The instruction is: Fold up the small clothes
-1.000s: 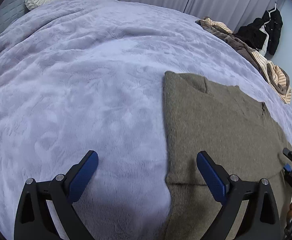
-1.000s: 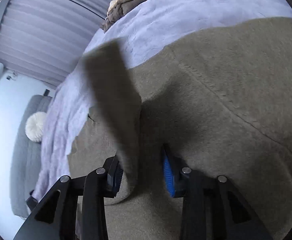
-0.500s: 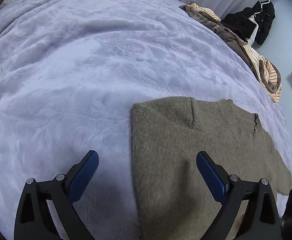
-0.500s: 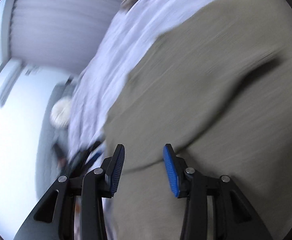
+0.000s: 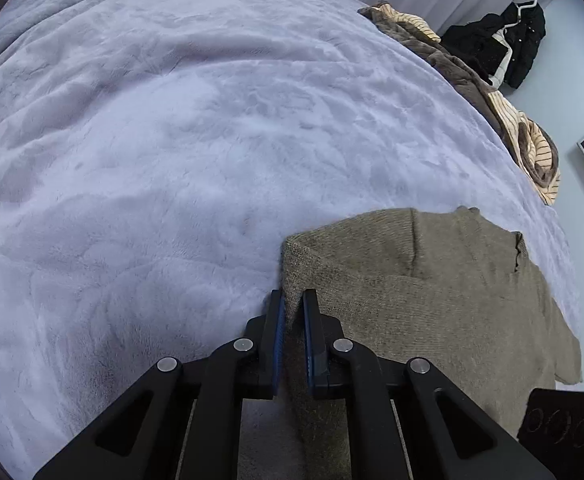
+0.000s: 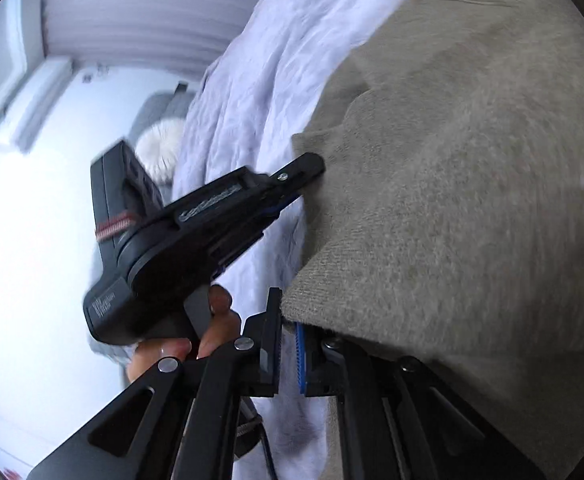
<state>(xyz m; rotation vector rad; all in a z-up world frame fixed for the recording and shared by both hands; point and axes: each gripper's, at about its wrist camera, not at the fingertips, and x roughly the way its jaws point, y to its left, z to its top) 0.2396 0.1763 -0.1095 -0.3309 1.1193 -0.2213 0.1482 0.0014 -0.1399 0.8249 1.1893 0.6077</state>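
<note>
Folding step: both grippers pinch one edge of the olive sweater on the bed blanket.
Left gripper: fingers narrow, gripping the sweater's side edge.
Right gripper: fingers narrow, gripping the hem.
Next move: probably lifting both ends evenly and carrying them across.

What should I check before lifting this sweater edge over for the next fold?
1. Left gripper closed on the olive sweater edge: ok.
2. Right gripper closed on the same edge: cannot tell; fingers nearly shut, cloth drapes over one.
3. Sweater lying flat on the blanket: ok.
4. Landing side of the sweater free of clutter: ok.
5. Striped clothes pile apart from the sweater: ok.
</note>
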